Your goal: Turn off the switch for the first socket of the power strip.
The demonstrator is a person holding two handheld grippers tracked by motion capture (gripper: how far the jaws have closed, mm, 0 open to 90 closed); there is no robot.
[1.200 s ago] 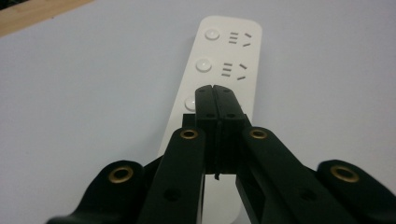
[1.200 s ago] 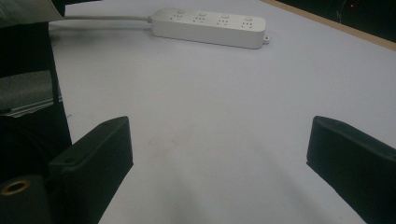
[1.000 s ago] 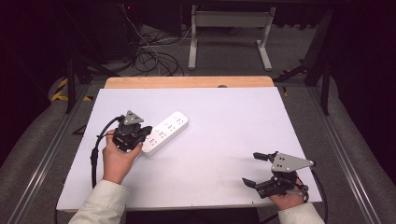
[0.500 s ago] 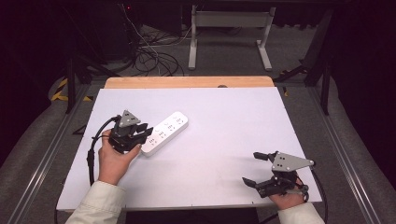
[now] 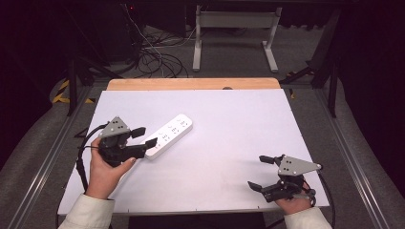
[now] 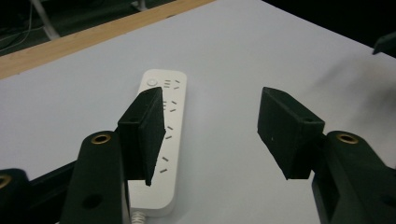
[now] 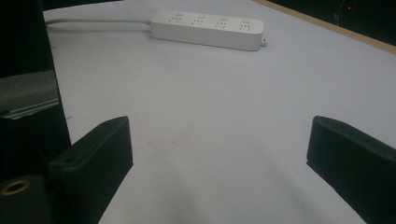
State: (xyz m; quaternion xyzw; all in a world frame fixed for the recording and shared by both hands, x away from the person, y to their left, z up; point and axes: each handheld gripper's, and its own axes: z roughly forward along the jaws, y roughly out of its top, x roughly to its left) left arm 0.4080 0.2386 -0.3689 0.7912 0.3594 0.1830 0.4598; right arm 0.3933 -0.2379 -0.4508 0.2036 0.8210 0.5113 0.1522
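Unlabelled white power strip [image 5: 169, 135] beside the gaping left gripper [image 5: 144, 137].

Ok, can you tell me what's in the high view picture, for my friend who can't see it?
A white power strip lies on a white table, and the person's left gripper is open right at its near end. The right gripper is open too, held over the table's near right corner, far from the strip. Cables lie on the floor behind.
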